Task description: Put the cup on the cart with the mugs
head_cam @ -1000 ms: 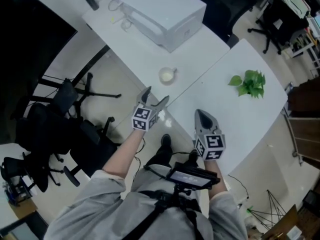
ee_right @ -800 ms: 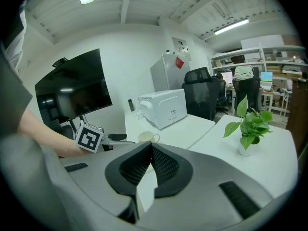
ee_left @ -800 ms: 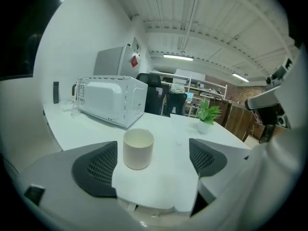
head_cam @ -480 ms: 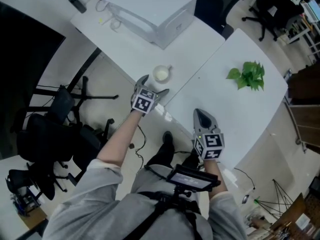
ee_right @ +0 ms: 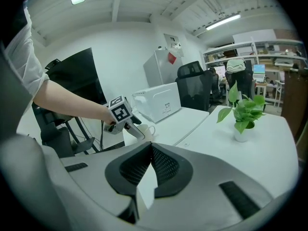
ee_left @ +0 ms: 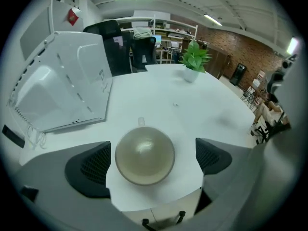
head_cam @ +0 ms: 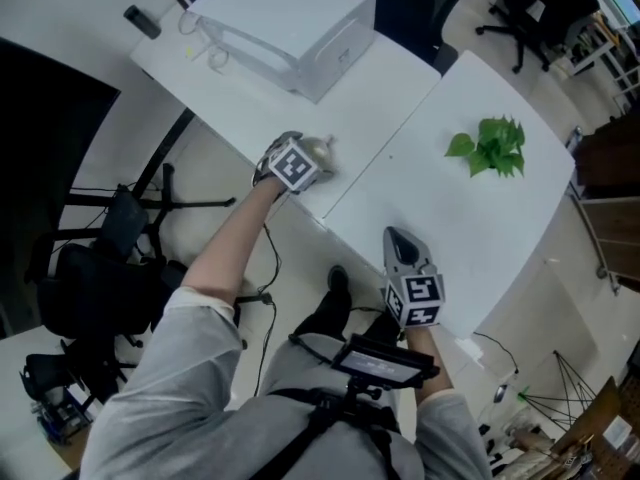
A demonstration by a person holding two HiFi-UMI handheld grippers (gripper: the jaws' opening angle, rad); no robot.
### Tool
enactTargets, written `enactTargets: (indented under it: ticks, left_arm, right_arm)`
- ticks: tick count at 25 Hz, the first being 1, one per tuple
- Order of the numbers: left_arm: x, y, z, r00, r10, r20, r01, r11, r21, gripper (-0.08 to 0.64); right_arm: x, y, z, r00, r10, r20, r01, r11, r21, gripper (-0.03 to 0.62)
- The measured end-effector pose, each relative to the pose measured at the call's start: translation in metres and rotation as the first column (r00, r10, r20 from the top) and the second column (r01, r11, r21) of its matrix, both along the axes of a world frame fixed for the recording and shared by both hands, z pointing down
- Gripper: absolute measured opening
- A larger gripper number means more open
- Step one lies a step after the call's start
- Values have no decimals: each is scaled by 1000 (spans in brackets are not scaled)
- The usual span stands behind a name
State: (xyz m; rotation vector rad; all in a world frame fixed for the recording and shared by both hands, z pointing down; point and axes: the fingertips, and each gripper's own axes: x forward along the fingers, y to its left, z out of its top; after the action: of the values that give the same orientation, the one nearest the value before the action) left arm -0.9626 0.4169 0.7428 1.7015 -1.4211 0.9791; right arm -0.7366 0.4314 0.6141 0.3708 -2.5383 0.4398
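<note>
A pale cup point(head_cam: 320, 149) with a small handle stands upright near the front corner of the white table point(head_cam: 250, 98). My left gripper point(head_cam: 305, 158) points steeply down over it. In the left gripper view the cup point(ee_left: 144, 155) sits between the two dark pads point(ee_left: 89, 170), which stand clear of it on both sides. These jaws have just been opening and are wide open around the cup. My right gripper point(head_cam: 399, 236) hangs over the neighbouring table's front edge, shut with nothing in it point(ee_right: 149, 150). From the right gripper view the cup point(ee_right: 147, 130) shows beside the left gripper point(ee_right: 131, 127).
A white box-shaped machine point(head_cam: 285, 23) with cables stands at the back of the cup's table. A potted green plant point(head_cam: 490, 148) is on the right table point(head_cam: 480, 228). Black office chairs point(head_cam: 90, 288) crowd the floor at the left.
The left gripper has moved forward from the table's edge to the cup, tipped downward, and now straddles it. The right gripper has hardly shifted.
</note>
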Motion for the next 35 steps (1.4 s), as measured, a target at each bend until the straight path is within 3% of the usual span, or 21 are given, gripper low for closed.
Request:
enactTargets:
  ticks: [7, 9, 10, 12, 20, 26, 31, 33, 35]
  left_arm:
    - [9, -9, 26, 996, 48, -73, -53, 996, -78, 540]
    - [-11, 7, 35, 999, 38, 33, -32, 984, -175, 526]
    - [-21, 14, 38, 996, 30, 85, -11, 977, -212, 477]
    - [-28, 17, 39, 993, 26, 115, 2, 973, -231, 445]
    - [-23, 8, 39, 995, 16, 96, 2, 983, -185, 442]
    - [-30, 24, 32, 992, -38, 118, 64, 973, -221, 440]
    - [20, -7, 5, 995, 43, -85, -47, 998, -42, 440]
    - [34, -7, -10, 992, 77, -98, -80, 996, -28, 440]
    - [40, -4, -24, 993, 103, -61, -105, 994, -29, 440]
  right_arm:
    - [11, -8, 7, 999, 31, -20, -32, 999, -9, 6]
    - [13, -10, 8, 999, 33, -25, -33, 999, -11, 6]
    - [14, -11, 8, 999, 30, -27, -30, 999, -11, 6]
    - [15, -14, 8, 999, 33, -29, -33, 999, -8, 6]
    - [12, -15, 6, 999, 28, -33, -28, 1000, -1, 6]
    - [15, -14, 7, 999, 22, -35, -22, 1000, 1, 6]
    - [14, -14, 4, 999, 29, -28, -29, 1000, 11, 6]
    - [14, -14, 2, 999, 31, -25, -31, 999, 17, 6]
    - [16, -14, 0, 999, 35, -23, -34, 999, 22, 6]
